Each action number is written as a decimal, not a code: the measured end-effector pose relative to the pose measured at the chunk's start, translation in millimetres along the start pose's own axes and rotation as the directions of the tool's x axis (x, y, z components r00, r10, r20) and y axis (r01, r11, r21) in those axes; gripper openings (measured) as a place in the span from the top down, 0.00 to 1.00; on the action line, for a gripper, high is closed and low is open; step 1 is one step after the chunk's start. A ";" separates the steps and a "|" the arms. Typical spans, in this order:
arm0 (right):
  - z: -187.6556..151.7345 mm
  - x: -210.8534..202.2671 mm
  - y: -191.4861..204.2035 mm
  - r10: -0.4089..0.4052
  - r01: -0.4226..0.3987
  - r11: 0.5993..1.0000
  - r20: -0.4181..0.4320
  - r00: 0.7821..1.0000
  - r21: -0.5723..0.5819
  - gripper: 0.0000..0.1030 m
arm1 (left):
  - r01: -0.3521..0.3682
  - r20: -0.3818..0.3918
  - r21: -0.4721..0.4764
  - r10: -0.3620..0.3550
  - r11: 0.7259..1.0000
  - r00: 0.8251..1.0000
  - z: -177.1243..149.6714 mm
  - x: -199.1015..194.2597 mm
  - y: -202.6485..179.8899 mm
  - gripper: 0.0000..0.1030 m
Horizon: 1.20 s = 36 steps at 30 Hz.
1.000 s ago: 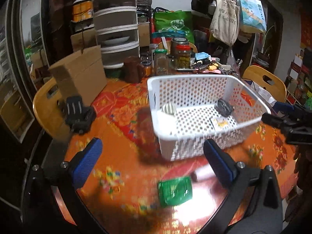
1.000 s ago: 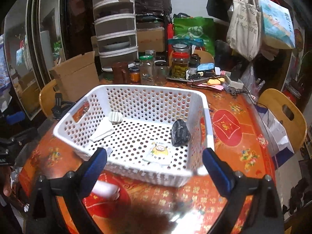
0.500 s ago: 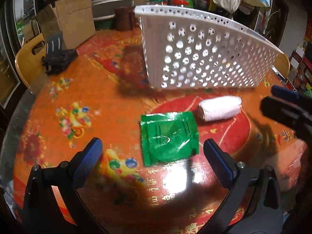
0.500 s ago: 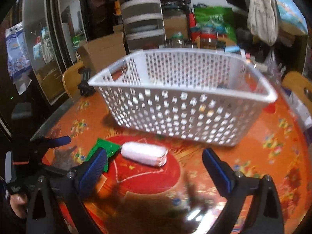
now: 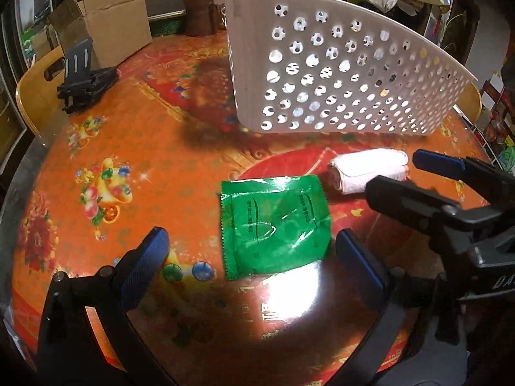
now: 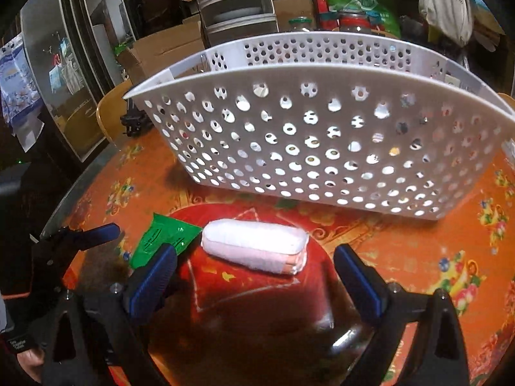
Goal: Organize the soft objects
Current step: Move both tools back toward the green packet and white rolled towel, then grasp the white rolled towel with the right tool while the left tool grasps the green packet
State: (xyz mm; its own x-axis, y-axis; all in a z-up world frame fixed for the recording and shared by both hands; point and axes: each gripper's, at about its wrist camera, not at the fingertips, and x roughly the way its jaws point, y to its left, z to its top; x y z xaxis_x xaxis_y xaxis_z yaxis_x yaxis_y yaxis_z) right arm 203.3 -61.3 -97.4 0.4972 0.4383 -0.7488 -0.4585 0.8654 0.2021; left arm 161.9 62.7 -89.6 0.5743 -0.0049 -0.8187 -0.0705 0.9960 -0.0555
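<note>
A green foil packet [image 5: 276, 222] lies flat on the orange table, just ahead of my open left gripper [image 5: 252, 263]. To its right lies a rolled white towel [image 5: 370, 169], which the right wrist view shows as the towel [image 6: 256, 246] sitting between and slightly beyond the fingers of my open right gripper [image 6: 254, 276]. The packet's corner [image 6: 164, 236] peeks out left of the towel. The white perforated basket [image 5: 338, 74] stands behind both; its near wall [image 6: 322, 141] hides what is inside. The right gripper [image 5: 428, 180] appears at the right of the left wrist view.
A cardboard box [image 5: 106, 29] and a black folded stand [image 5: 85, 83] sit at the table's far left, beside a wooden chair back [image 5: 35, 96]. Jars, a drawer unit [image 6: 238, 9] and bags crowd the far side. The other gripper [image 6: 70, 241] hovers at the left.
Both grippers have dropped from above the basket down to the table in front of it. The left now faces the green packet, the right straddles the towel more closely.
</note>
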 end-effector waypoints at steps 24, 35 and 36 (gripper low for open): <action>3.8 13.4 3.9 -0.058 0.057 0.998 -0.023 0.998 -0.038 0.38 | -0.019 -0.017 0.021 0.019 1.000 1.000 7.7 10.0 -1.9 0.00; 2.9 7.3 -5.5 -0.044 0.043 0.999 -0.024 0.999 -0.029 0.49 | -0.019 -0.017 0.022 0.019 1.000 1.000 8.3 10.9 -2.4 0.00; 2.6 7.3 -5.9 -0.044 0.043 0.999 -0.025 0.999 -0.029 0.48 | -0.019 -0.017 0.022 0.019 1.000 1.000 7.7 10.8 -2.4 0.00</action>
State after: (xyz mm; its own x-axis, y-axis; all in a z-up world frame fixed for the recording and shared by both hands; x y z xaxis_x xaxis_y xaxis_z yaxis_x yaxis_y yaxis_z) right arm 211.6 -62.6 -102.4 0.4980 0.3935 -0.7728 -0.4577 0.8762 0.1512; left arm 174.5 60.9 -93.9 0.5588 0.0127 -0.8292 -0.0632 0.9976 -0.0274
